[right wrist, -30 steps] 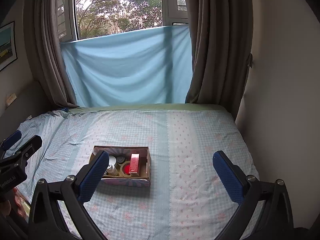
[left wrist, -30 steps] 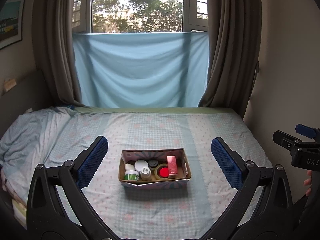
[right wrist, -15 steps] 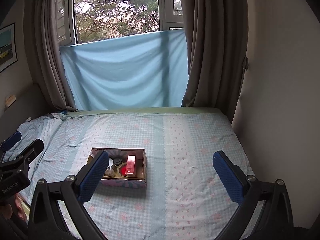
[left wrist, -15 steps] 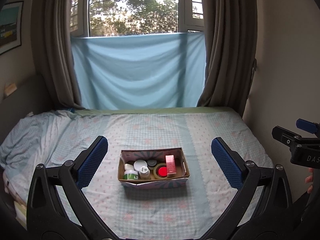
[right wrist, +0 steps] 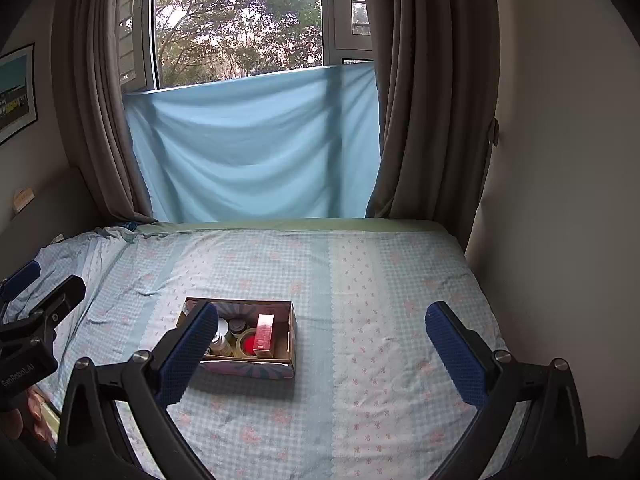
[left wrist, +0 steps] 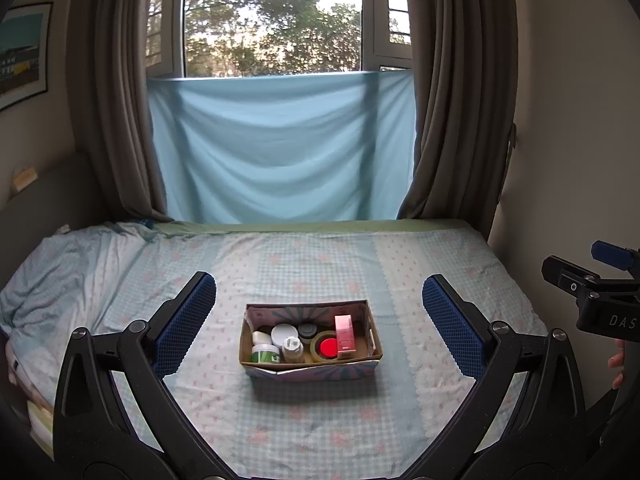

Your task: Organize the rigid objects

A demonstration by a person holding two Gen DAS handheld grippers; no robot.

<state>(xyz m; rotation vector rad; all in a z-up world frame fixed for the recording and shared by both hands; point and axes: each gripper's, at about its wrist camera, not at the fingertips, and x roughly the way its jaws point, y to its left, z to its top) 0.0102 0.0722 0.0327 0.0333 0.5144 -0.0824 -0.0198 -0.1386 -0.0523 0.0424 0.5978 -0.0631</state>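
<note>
- The cardboard box (left wrist: 310,360) sits on the bed (left wrist: 304,264), roughly in the middle of the checked, flower-print sheet and toward its near end.
- Inside the box, a pink carton (left wrist: 345,333) stands upright near the right wall, with a tape roll (left wrist: 327,347) with a red centre just to its left.
- Further left in the box are a white round lid (left wrist: 285,335), a dark-capped jar (left wrist: 307,329), a small bottle (left wrist: 293,349), a green-and-white jar (left wrist: 265,354) and a small white container (left wrist: 260,337), all packed close together.
- The left claw (left wrist: 316,322) is spread wide and has hold of nothing; its blue padded fingers (left wrist: 186,322) stand well apart on either side of the box, which lies centred between them and further out along the bed.
- The right claw (right wrist: 320,350) is likewise wide open and empty. In its own view the box (right wrist: 244,344) lies to the left, with the left finger (right wrist: 184,352) overlapping the box's left end in the picture, while the right finger (right wrist: 454,354) hangs over bare sheet well apart from it.
- The right claw's body appears at the right edge of the left wrist view, with part of a hand (left wrist: 618,362) beneath it.
- Beyond the bed, a blue cloth (left wrist: 280,148) hangs across the lower window between brown curtains (left wrist: 116,100).
</note>
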